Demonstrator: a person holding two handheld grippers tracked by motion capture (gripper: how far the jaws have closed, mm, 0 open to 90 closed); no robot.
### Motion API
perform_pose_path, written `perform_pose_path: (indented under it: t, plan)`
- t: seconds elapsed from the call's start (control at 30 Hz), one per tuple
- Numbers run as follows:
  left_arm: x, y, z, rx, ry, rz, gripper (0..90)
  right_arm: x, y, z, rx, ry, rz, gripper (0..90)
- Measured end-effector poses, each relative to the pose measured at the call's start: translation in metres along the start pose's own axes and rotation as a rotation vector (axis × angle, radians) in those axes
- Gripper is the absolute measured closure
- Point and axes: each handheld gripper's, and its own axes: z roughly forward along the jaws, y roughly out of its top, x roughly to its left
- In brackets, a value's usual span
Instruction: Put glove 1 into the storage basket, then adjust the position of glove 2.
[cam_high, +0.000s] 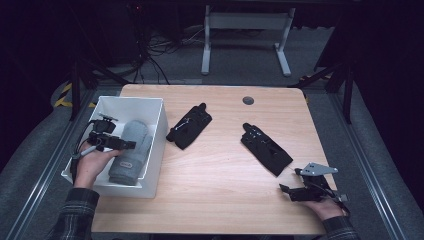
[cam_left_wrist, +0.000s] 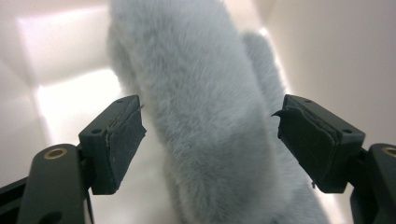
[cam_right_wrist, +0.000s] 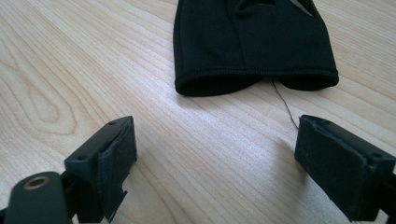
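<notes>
Item: grey mitt (cam_high: 130, 150), fluffy, lying lengthwise in the white bin (cam_high: 159, 145) at the table's left edge, label end toward me. My left gripper (cam_high: 125, 145) hangs over the mitt inside the bin; in the left gripper view my jaws stand wide, one pad (cam_left_wrist: 122, 140) on each side of the fur, neither pressing it, so I hold nothing there. Item: wooden table (cam_high: 225, 165). Item: two black gloves, apart from each other, one (cam_high: 190, 126) just right of the bin, the other (cam_high: 266, 149) right of centre, cuff toward my right hand. My right gripper (cam_high: 287, 192) rests low at the table's near right corner, close to that cuff; in the right gripper view my jaws are spread wide over bare wood, empty, with the cuff (cam_right_wrist: 254, 70) lying just ahead and a loose thread (cam_right_wrist: 285, 105) trailing from its hem toward my right pad.
</notes>
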Motion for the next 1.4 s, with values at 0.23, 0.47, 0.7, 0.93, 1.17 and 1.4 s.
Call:
perform_pose_path:
  t: [0.23, 0.47, 0.7, 0.93, 1.17, 1.4]
  plan:
    - [-0.014, 0.01, -0.025, -0.059, -0.019, 0.034, 20.8, 0.0, 0.0, 0.0, 0.001, 0.0, 0.0, 13.4]
    - [-0.032, 0.023, -0.044, -0.103, -0.044, 0.083, 20.8, 0.0, 0.0, 0.0, 0.001, 0.0, -0.001, 13.4]
    - [-0.058, 0.033, -0.053, -0.148, -0.094, 0.137, 20.7, 0.0, 0.0, 0.0, 0.001, 0.0, 0.0, 13.4]
    - [-0.088, 0.04, -0.048, -0.152, -0.149, 0.198, 20.8, 0.0, 0.0, 0.0, 0.001, 0.0, 0.0, 13.4]
    - [-0.119, 0.045, -0.038, -0.15, -0.196, 0.249, 20.8, 0.0, 0.0, 0.0, 0.001, 0.0, 0.0, 13.4]
    - [-0.152, 0.049, -0.024, -0.147, -0.258, 0.298, 20.8, 0.0, 0.0, 0.0, 0.002, 0.001, -0.002, 13.1]
